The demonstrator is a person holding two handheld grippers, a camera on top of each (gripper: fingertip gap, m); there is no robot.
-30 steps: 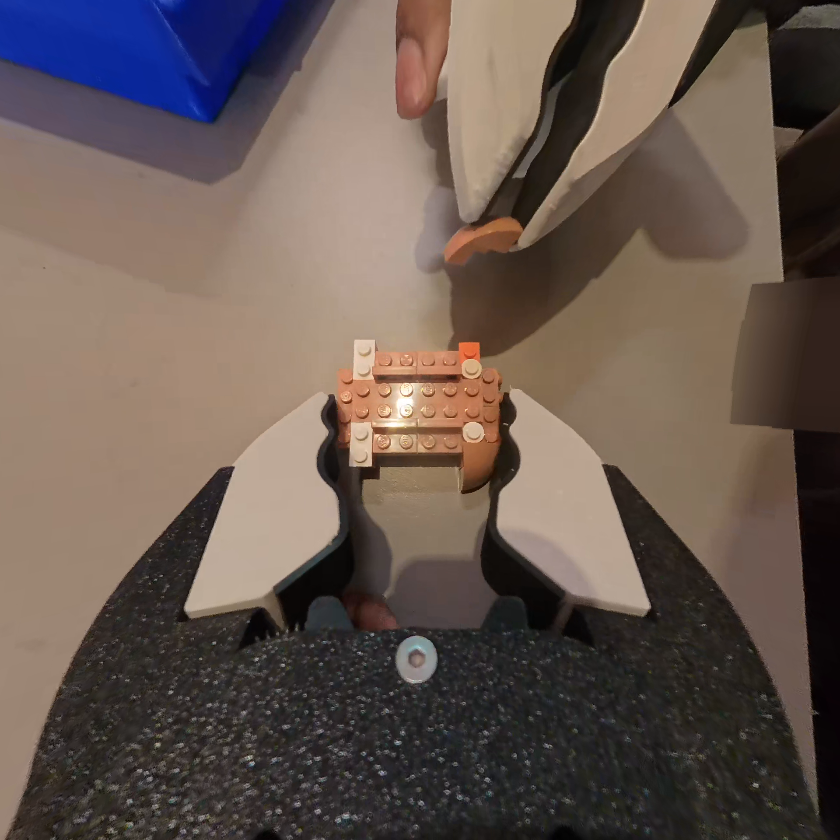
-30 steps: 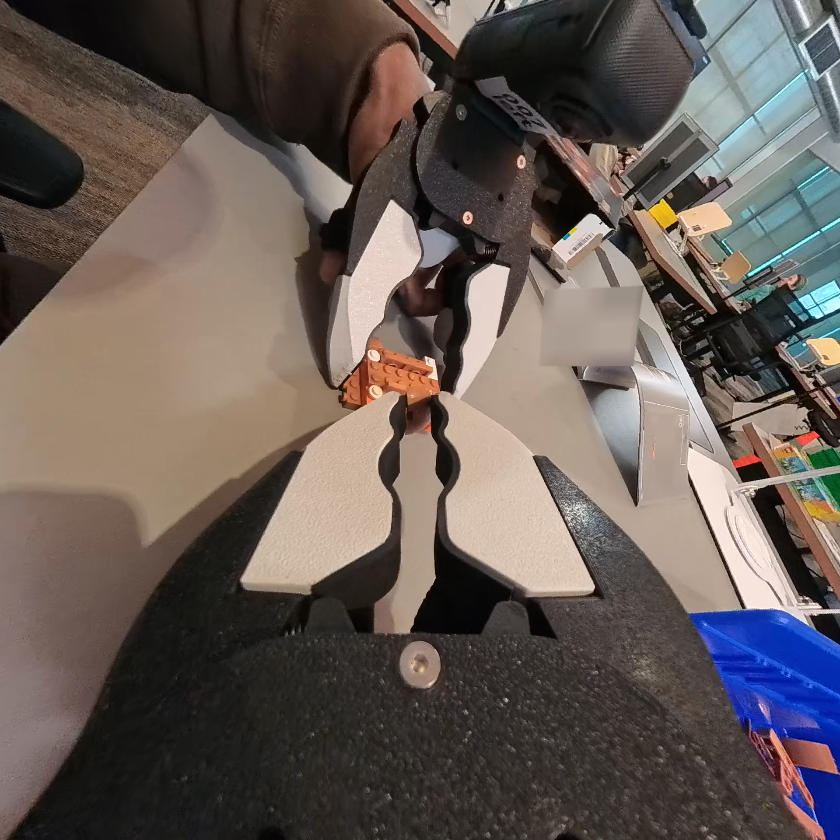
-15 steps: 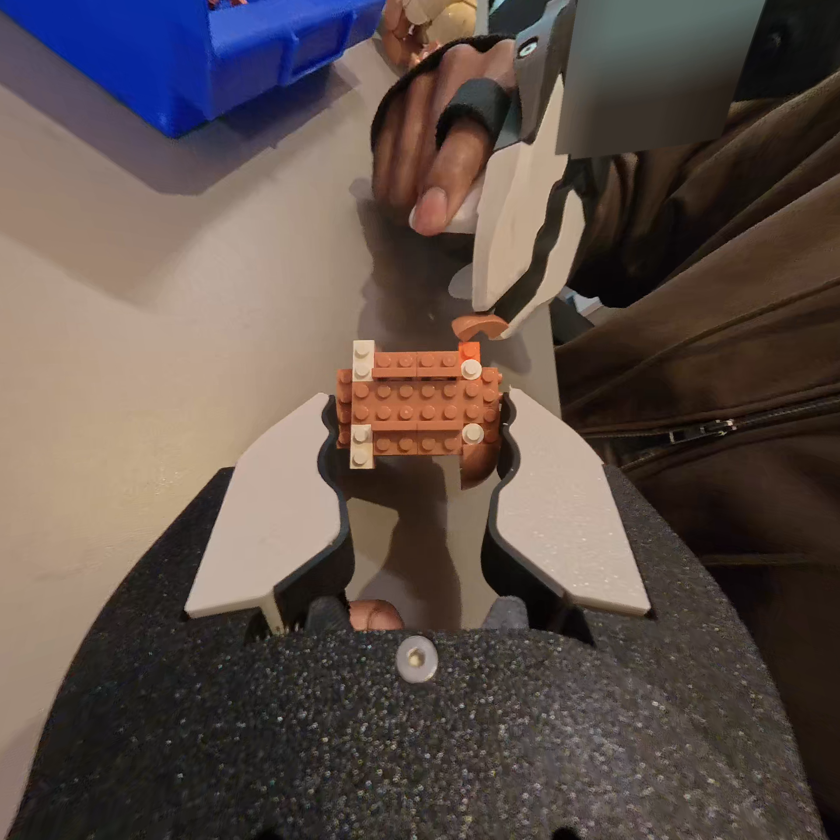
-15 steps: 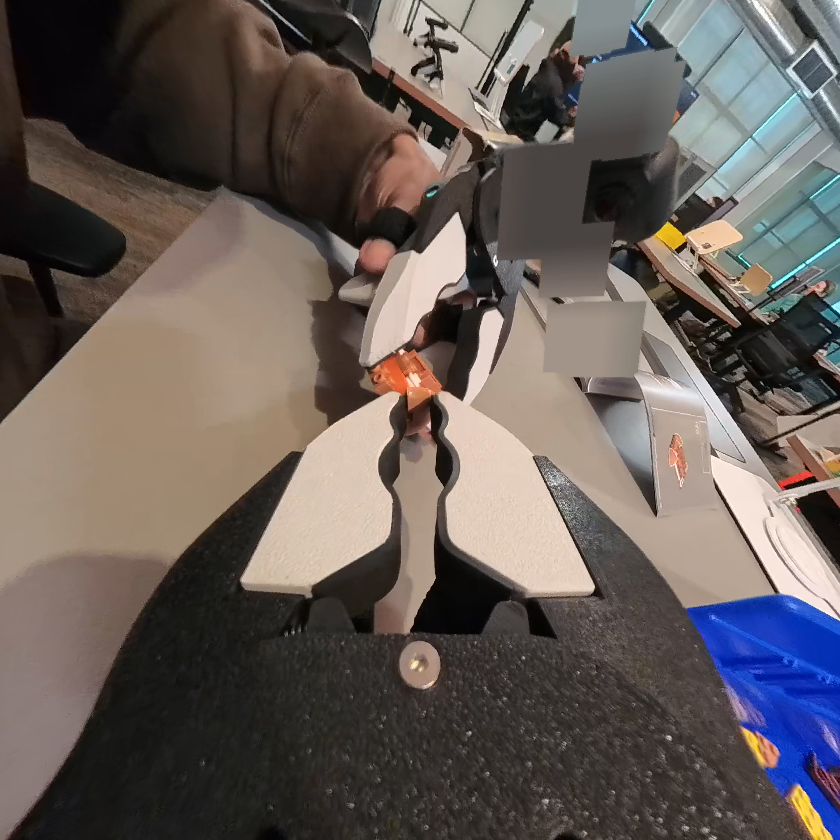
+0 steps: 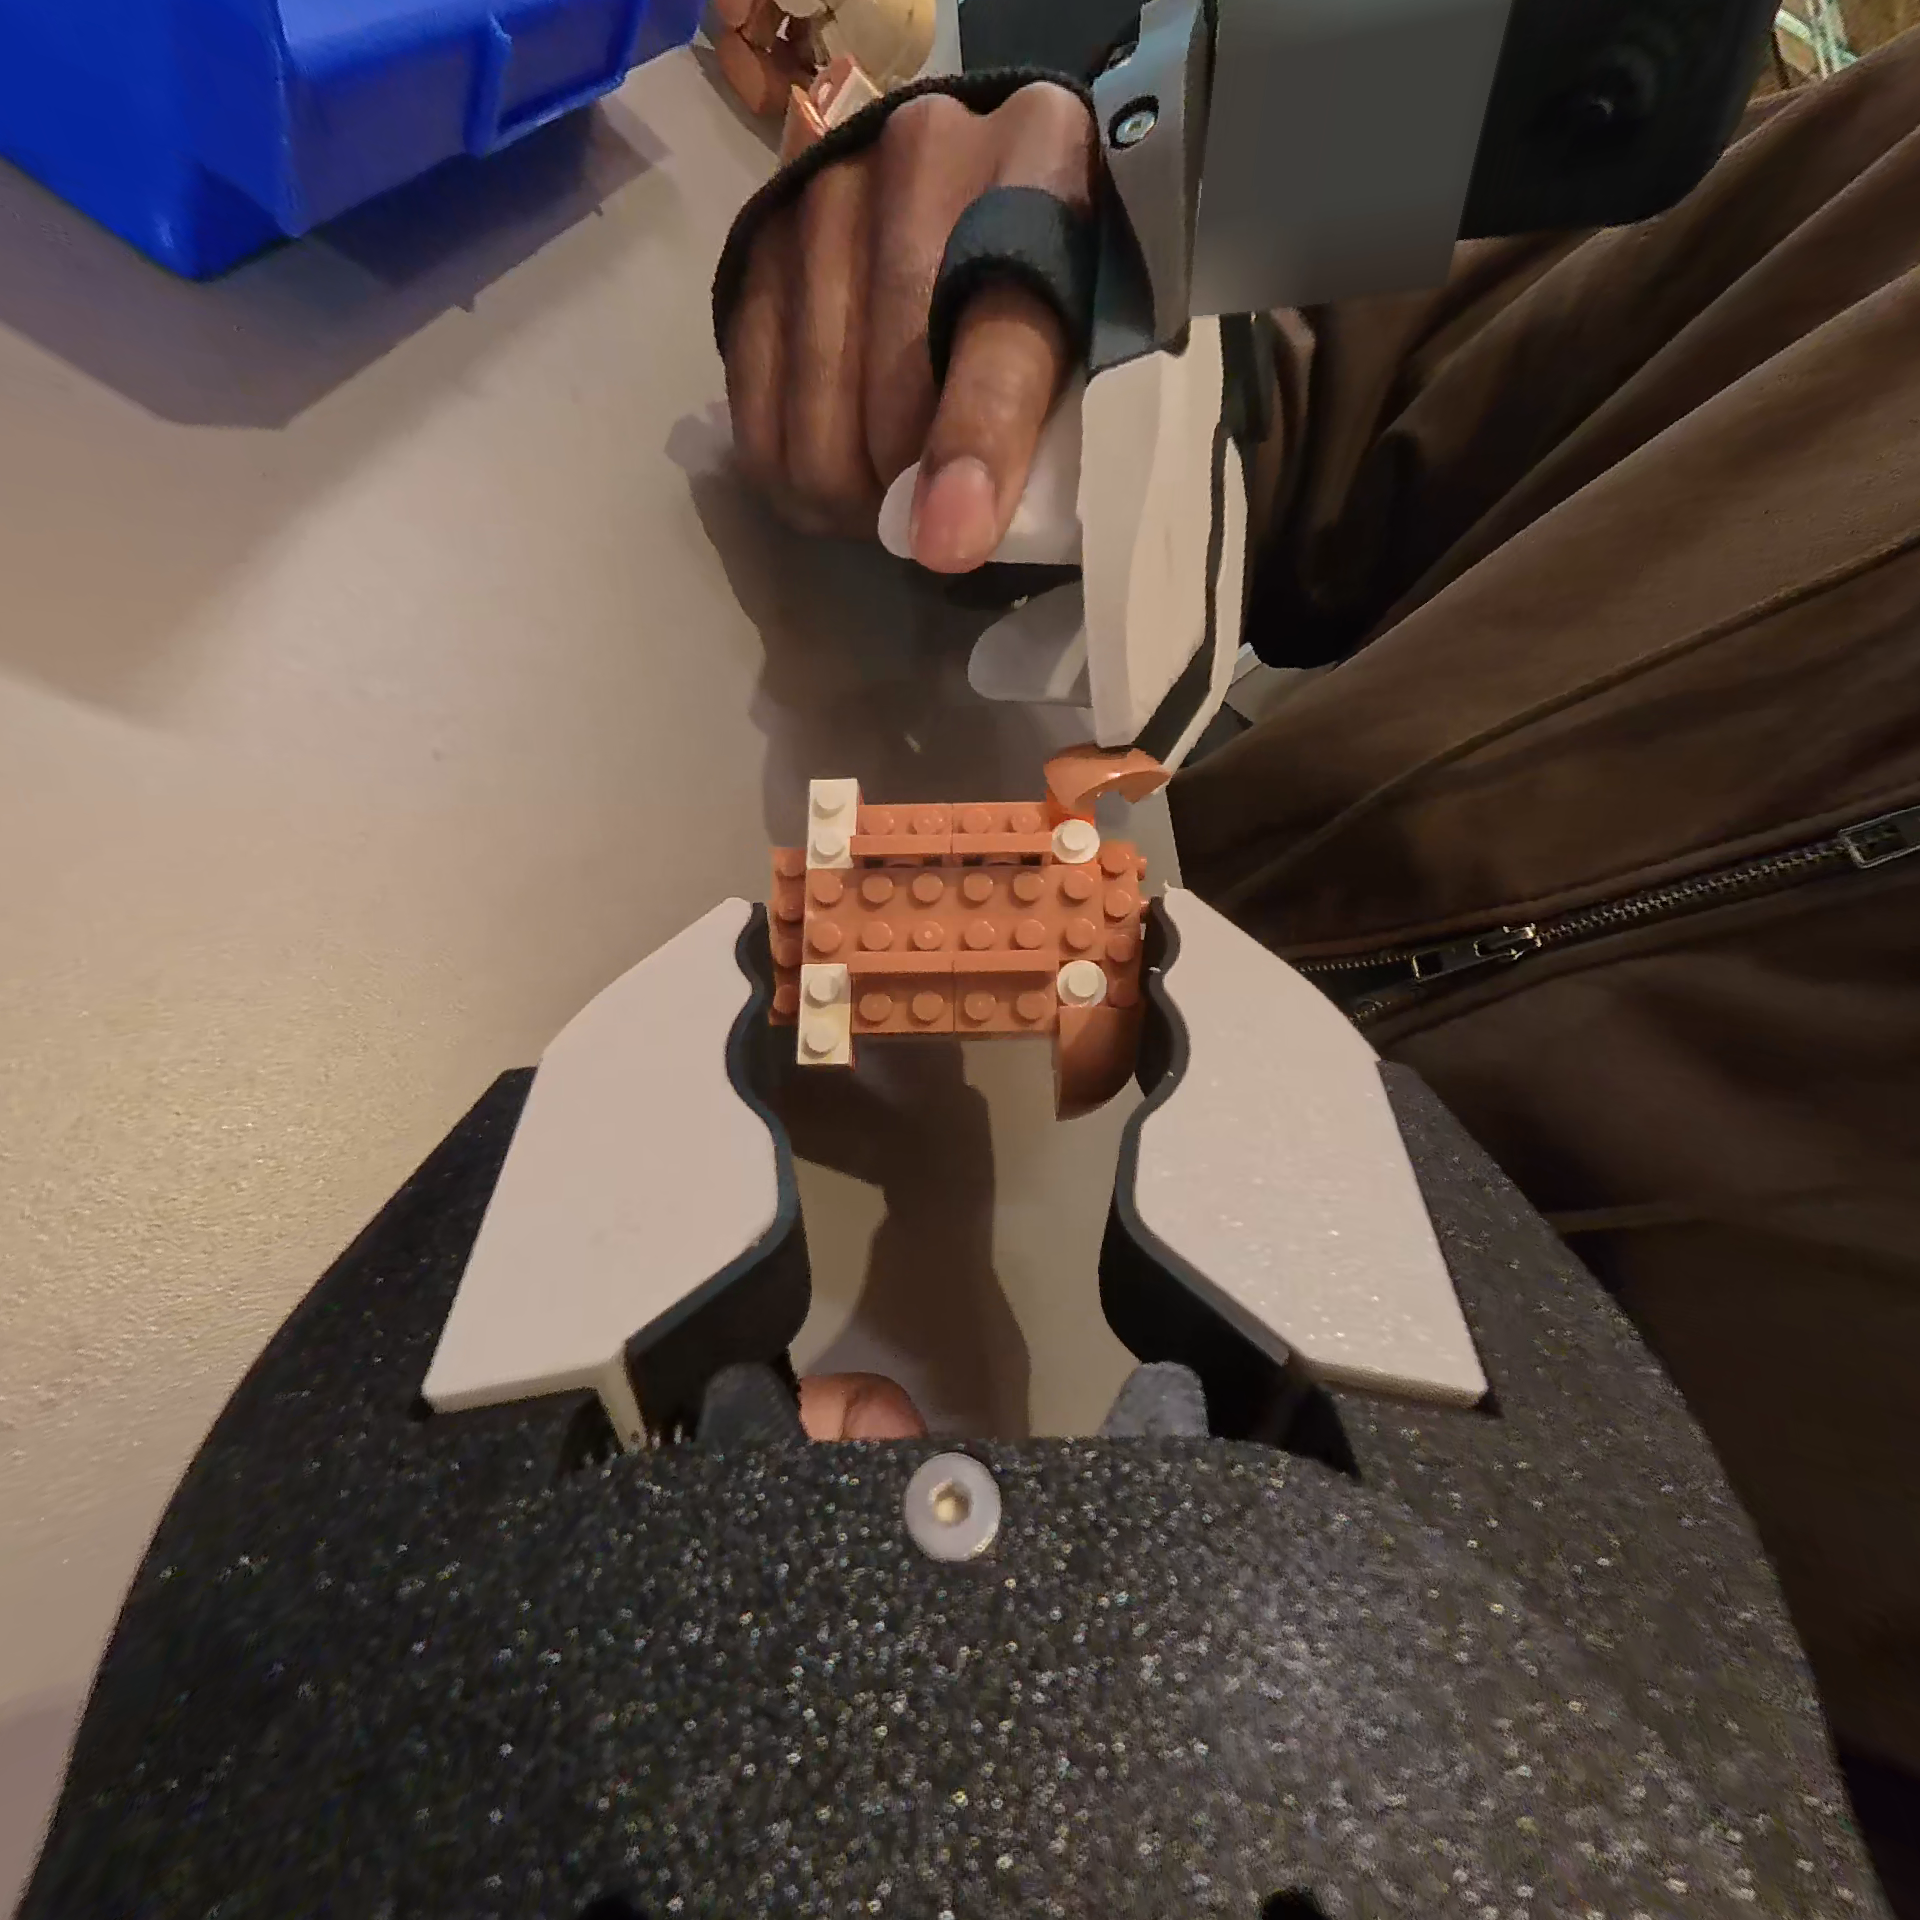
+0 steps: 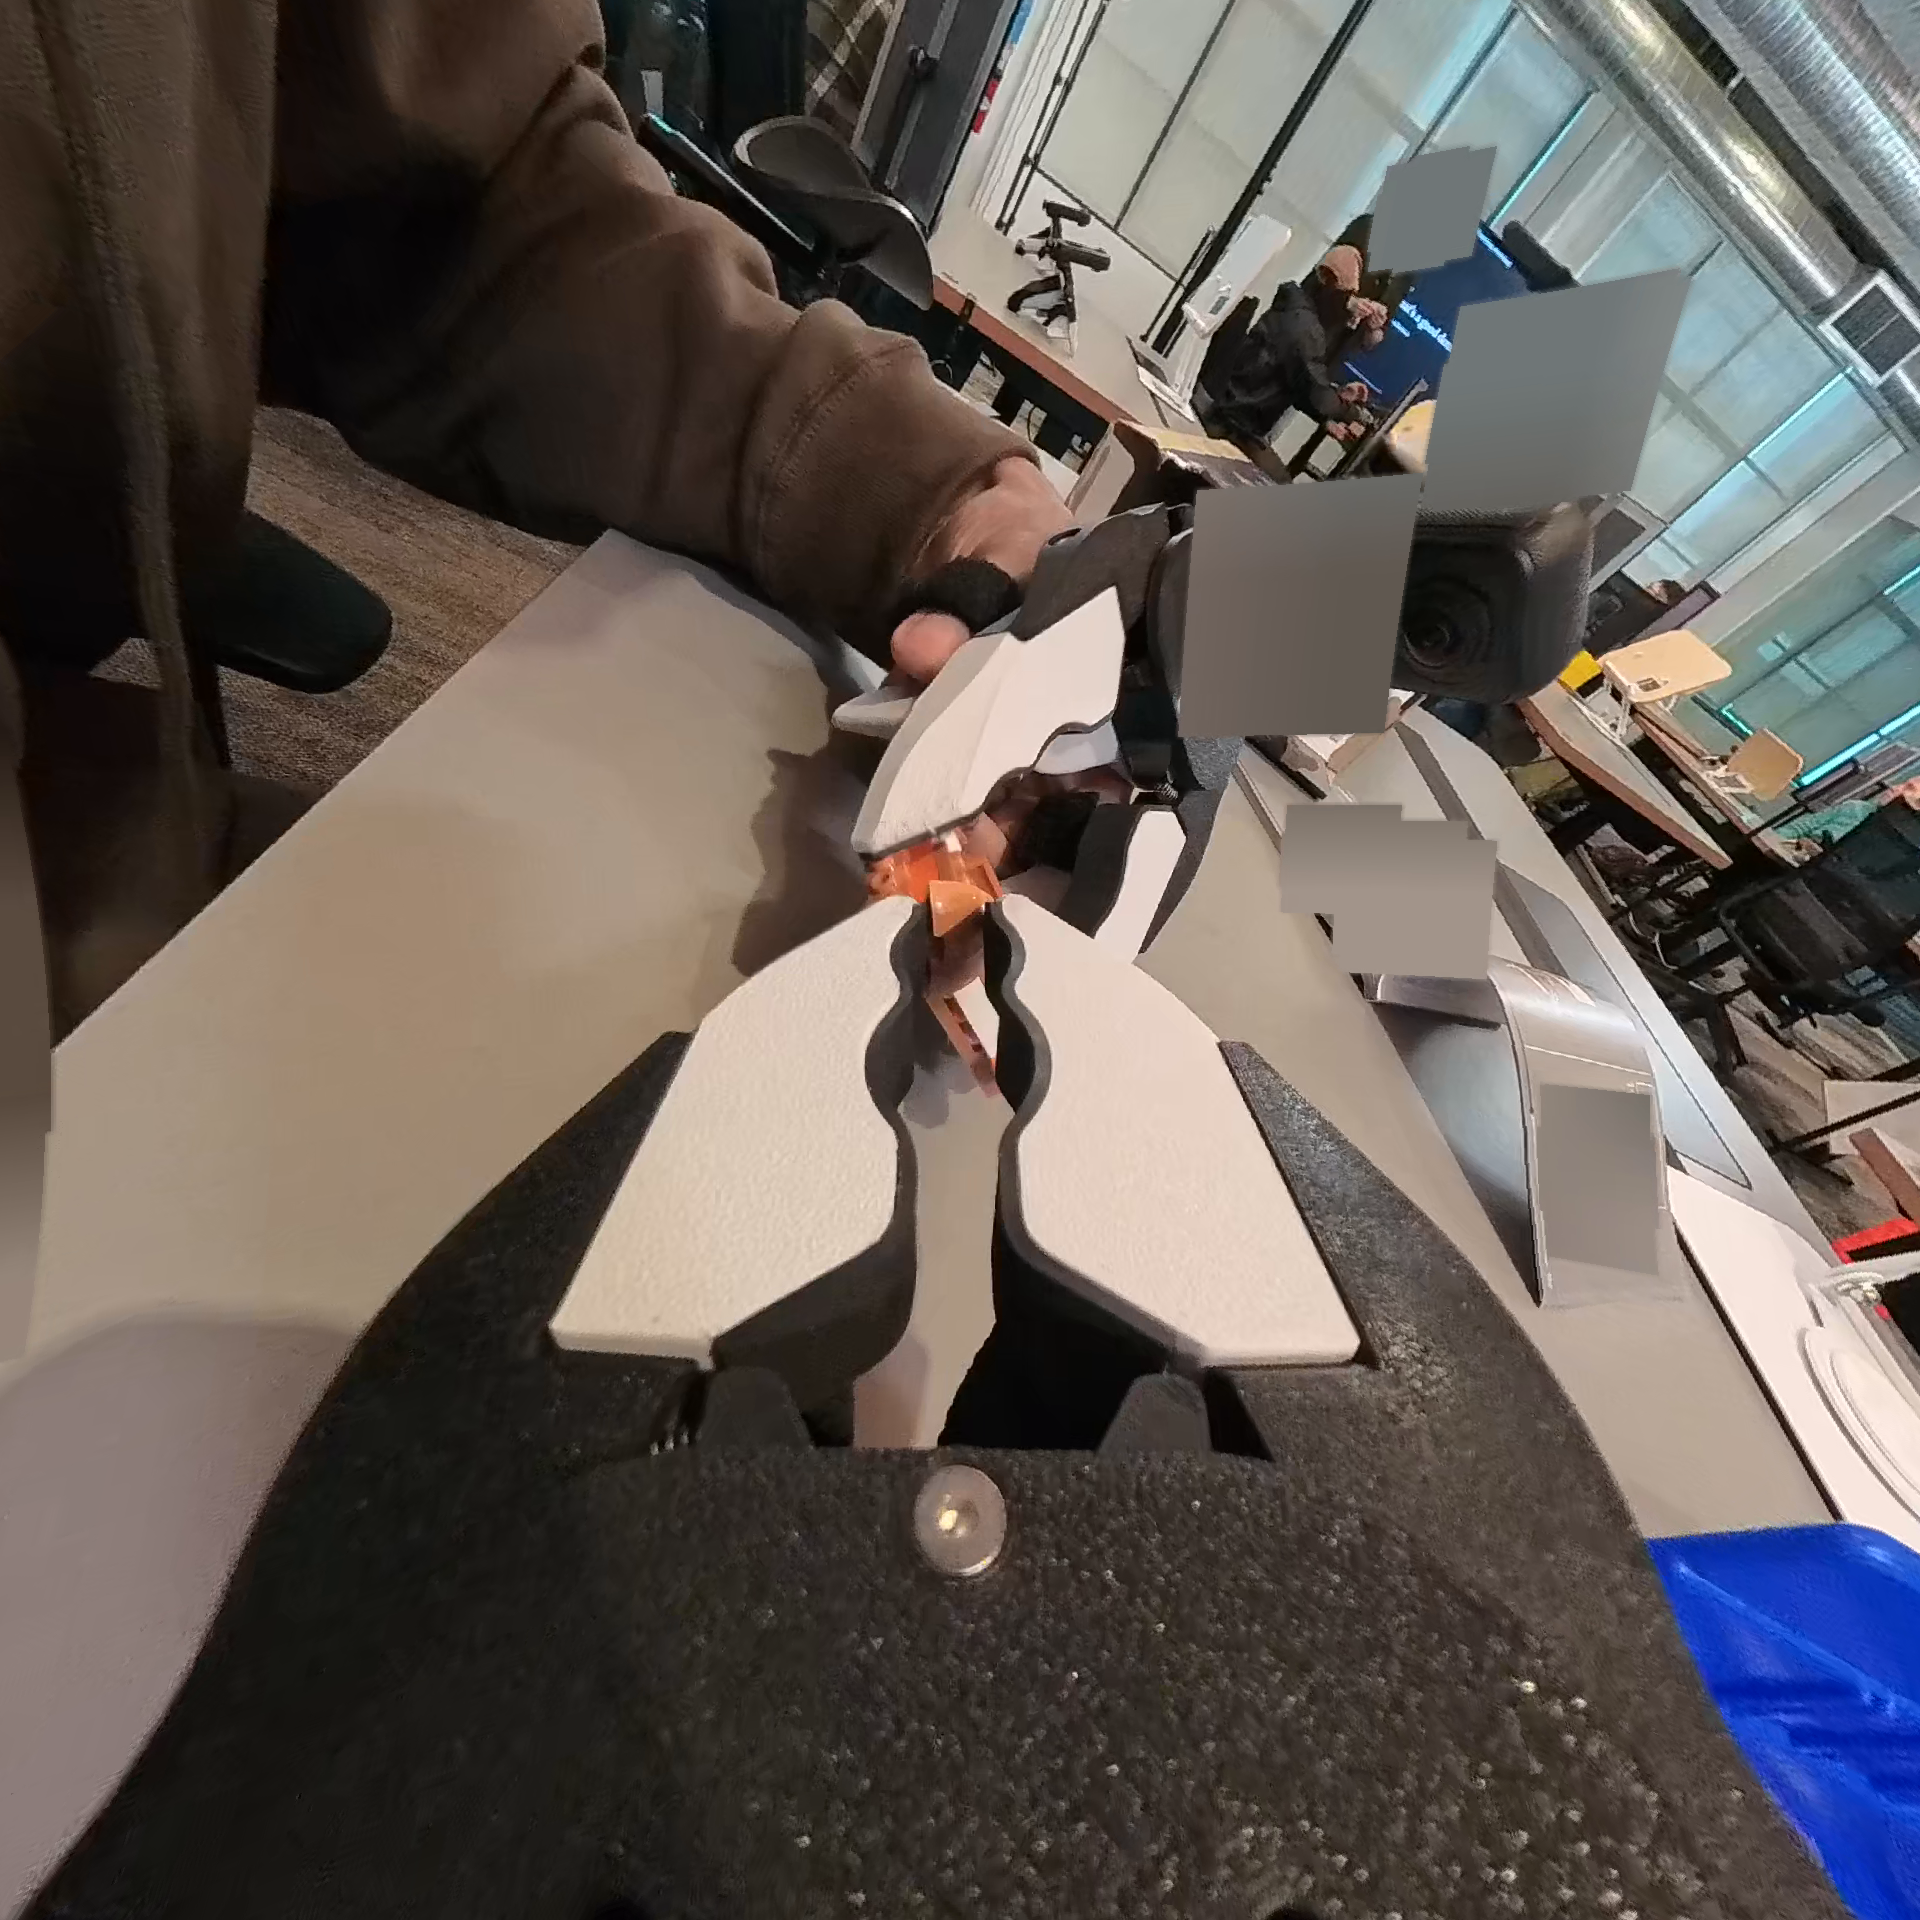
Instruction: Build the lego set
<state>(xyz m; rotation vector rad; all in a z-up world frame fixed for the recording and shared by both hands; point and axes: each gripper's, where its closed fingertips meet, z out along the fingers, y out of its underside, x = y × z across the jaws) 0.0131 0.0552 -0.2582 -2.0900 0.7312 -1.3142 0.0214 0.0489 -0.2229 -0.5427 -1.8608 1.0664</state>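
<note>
Start from the grey table (image 5: 312, 935): lies below the brick assembly (image 5: 935, 920), with a blue bin (image 5: 260, 114) well beyond the assembly on its far left and a brown jacket (image 5: 1558, 883) close on its right. Nothing there to worry about, by the look of it.

Keep the left gripper (image 5: 956, 909) as seen: fingers clamped on the two short ends of the assembly, studs facing the camera, clear of the table. Judged firm enough; hold it rigid and level rather than squeezing harder, since extra squeeze could pop the side plates.

Bring in the right gripper (image 6: 953, 912), tips pressed together on the small curved brown piece (image 5: 1101, 779), from beyond the assembly's far right corner. Already just at that corner, touching or a hair off; cannot tell which.

For a clean join, probably:
- Line up the curved piece's underside with the studs at the far right corner, just beyond the white round stud (image 5: 1073, 840), mirroring the curved piece (image 5: 1091, 1049) already fitted at the near right corner.
- Square it first, then press straight along the stud axis, not at a slant.
- Push against the left gripper's hold so the assembly does not twist between the fingers.
- Release only once seated flush, no gap showing.

Main risk: a pinch this near the piece's edge, so a tilt or slip under pressure.
</note>
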